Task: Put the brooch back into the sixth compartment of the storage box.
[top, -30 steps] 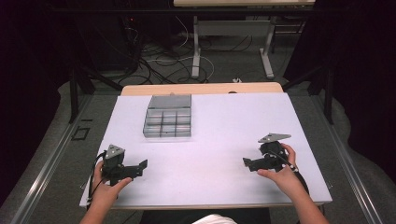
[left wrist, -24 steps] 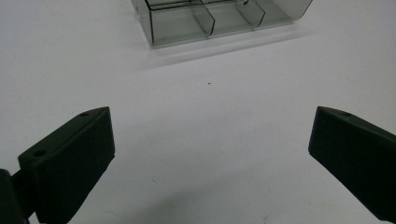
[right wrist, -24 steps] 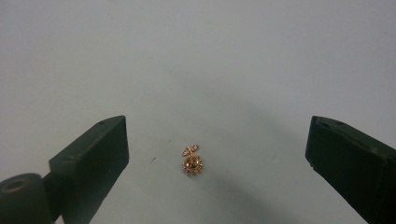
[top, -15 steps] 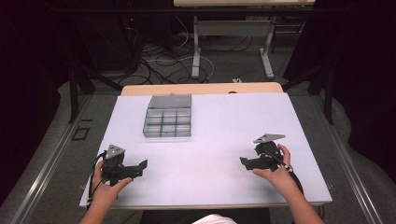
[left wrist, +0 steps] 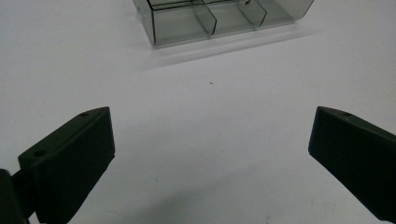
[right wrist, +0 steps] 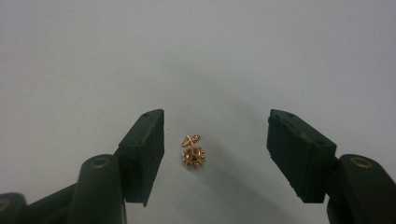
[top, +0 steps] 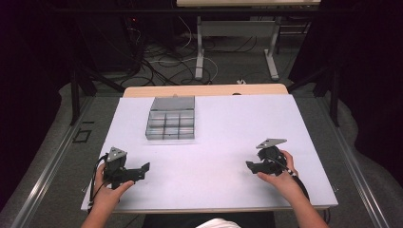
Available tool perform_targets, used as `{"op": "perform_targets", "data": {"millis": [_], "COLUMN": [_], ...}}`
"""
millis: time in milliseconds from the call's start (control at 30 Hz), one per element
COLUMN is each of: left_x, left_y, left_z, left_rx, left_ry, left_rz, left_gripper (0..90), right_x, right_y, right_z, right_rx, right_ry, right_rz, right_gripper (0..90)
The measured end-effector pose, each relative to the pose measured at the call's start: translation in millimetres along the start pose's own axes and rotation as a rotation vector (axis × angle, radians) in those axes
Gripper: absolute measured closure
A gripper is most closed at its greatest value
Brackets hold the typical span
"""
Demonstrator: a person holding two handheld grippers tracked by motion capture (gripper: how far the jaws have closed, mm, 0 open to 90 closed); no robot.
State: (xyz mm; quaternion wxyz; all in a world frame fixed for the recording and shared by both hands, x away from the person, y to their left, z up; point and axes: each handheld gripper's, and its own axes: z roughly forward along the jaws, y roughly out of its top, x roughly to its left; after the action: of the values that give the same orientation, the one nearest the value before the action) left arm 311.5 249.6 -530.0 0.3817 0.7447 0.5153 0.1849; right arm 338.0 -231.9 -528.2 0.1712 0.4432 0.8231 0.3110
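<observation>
A small gold earring [right wrist: 193, 152] with a flower-shaped head lies on the white table. My right gripper [right wrist: 215, 149] is open around it, the earring nearer the left jaw and touching neither. In the high view my right gripper [top: 252, 165] rests low at the table's front right, held by a hand. My left gripper [top: 144, 167] sits at the front left, open, with nothing between its jaws; in the left gripper view [left wrist: 210, 154] it faces a clear compartment box [left wrist: 219, 18]. The box [top: 171, 124] has a grid of small cells and stands at the table's back centre-left.
The white table surface [top: 223, 128] spreads between the two grippers. A wooden strip [top: 204, 90] runs along the far edge. Cables and table legs [top: 199, 52] lie on the floor beyond. Metal rails run along both sides.
My right gripper has shifted slightly left and toward the front edge of the table. The left gripper has stayed where it was.
</observation>
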Motion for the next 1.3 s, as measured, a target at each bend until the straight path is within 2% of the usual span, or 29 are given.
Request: {"op": "perform_targets", "data": {"millis": [167,233,367,433,800,900,1300], "left_x": [0.0,0.1,0.6,0.8,1.3,1.2,1.5], "left_y": [-0.2,-0.2,-0.3,-0.3,-0.3,-0.4,-0.6], "left_z": [0.3,0.4,0.3,0.3,0.2,0.3,0.5], "left_rx": [0.0,0.001,0.004,0.006,0.008,0.008,0.012], "left_ry": [0.001,0.001,0.001,0.001,0.002,0.002,0.0], "left_rz": [0.0,0.0,0.005,0.005,0.004,0.0,-0.002], "left_gripper": [0.3,0.3,0.3,0.3,0.3,0.3,0.4], "right_x": [-0.8,0.6,0.4,1.4,5.3,6.7,6.9], "right_y": [-1.8,-3.0,-4.6,-5.0,-7.2,-7.7,-9.0], "right_z": [3.4,4.7,7.5,7.6,13.4,14.0,16.5], "right_rx": [0.018,0.03,0.036,0.042,0.066,0.069,0.083], "right_ry": [0.024,0.025,0.029,0.027,0.036,0.05,0.044], "right_rz": [-0.01,0.007,-0.012,-0.002,-0.046,-0.033,-0.053], "right_gripper": [44.4,45.1,48.9,49.6,58.1,59.9,65.9]}}
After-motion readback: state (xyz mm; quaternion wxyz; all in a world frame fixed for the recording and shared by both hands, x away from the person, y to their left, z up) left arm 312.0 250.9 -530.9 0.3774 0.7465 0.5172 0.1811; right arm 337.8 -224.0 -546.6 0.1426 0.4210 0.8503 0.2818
